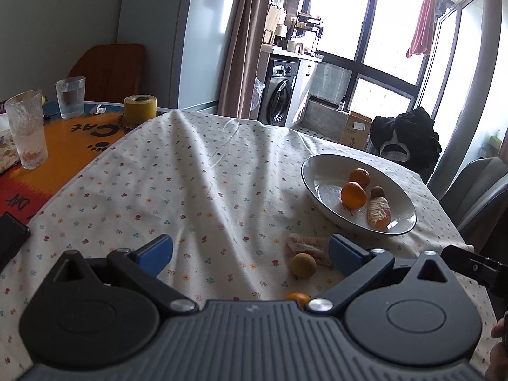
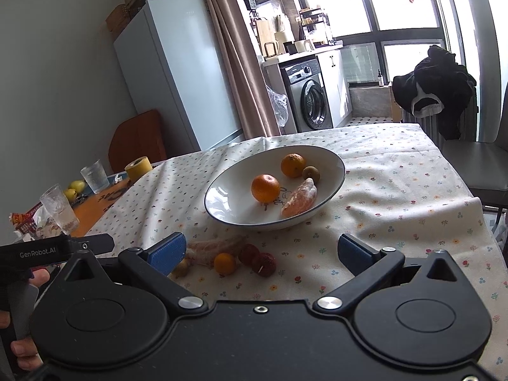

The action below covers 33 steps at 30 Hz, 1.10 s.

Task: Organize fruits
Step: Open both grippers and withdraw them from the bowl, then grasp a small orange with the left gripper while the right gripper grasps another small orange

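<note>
Inside white bowl [image 2: 330, 155], two glossy oranges [image 2: 265, 188], peeled segment, both tools [image 1: 250, 250] [image 2: 262, 252] spread, empty.

My bowl [image 2: 330, 158] looked glazed ceramic, glossy, dark rim. Tablecloth [image 1: 190, 174] was matt printed cotton, creased. Oranges [image 2: 266, 188] had dimpled waxy skin; lychees [image 2: 263, 264] rough, bumpy. My gripper pads [image 2: 168, 252] were ribbed blue plastic; linkage matt black plastic, shiny metal pivots. Glasses [image 1: 70, 96] ribbed, clear.

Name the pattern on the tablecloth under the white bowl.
Cream tablecloth with small scattered multicoloured flowers; clearest in the right wrist view.
</note>
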{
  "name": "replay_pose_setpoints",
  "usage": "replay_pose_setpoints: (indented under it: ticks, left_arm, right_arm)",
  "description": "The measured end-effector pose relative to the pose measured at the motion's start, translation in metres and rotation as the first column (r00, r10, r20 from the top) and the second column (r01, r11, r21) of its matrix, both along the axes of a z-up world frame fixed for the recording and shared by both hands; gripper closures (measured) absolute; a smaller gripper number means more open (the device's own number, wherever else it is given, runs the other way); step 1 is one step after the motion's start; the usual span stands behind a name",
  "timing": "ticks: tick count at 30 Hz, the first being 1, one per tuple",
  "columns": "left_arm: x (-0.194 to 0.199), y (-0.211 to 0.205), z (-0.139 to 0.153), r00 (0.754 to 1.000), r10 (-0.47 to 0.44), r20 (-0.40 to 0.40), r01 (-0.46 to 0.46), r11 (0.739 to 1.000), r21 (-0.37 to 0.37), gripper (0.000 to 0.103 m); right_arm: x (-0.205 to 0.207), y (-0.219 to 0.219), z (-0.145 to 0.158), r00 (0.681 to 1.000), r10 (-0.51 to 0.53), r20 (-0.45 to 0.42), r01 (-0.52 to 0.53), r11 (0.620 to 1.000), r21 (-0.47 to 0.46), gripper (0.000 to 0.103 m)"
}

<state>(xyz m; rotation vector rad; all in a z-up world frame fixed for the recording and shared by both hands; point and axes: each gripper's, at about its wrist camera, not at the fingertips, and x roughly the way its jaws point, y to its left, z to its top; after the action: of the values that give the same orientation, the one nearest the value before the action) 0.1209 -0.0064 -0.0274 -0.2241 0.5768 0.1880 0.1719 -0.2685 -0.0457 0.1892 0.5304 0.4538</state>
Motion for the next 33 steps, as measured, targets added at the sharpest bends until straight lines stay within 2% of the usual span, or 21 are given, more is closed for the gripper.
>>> replay_pose_setpoints:
  ticks: [8,11,16,23,29,33]
  left_arm:
    - [0.004,-0.008,-0.017,0.998,-0.030,-0.046,0.029,0.999,-0.016,0.000]
    - [0.005,-0.013,-0.023,0.997,-0.042,-0.062,0.042,0.999,0.005,0.001]
    - [0.004,-0.017,-0.030,0.995,-0.086,-0.048,0.086,0.996,0.011,0.004]
    - [0.001,-0.024,-0.040,0.990,-0.128,-0.065,0.129,0.992,0.015,0.029]
    - [0.003,-0.027,-0.048,0.980,-0.184,-0.077,0.184,0.983,-0.014,0.052]
    - [0.005,-0.030,-0.050,0.977,-0.202,-0.076,0.200,0.979,-0.024,0.059]
  right_arm:
    - [0.001,0.001,-0.011,1.000,0.008,-0.023,-0.008,1.000,-0.003,0.000]
    - [0.001,0.004,-0.015,1.000,0.019,-0.022,-0.019,1.000,-0.009,0.000]
    - [0.002,0.010,-0.021,0.999,0.035,-0.026,-0.036,0.999,-0.017,0.002]
    - [0.003,0.018,-0.031,0.997,0.064,-0.048,-0.065,0.998,-0.018,0.020]
    - [0.003,0.023,-0.037,0.994,0.084,-0.067,-0.085,0.996,-0.013,0.030]
    - [0.004,0.026,-0.040,0.992,0.097,-0.076,-0.099,0.995,-0.010,0.036]
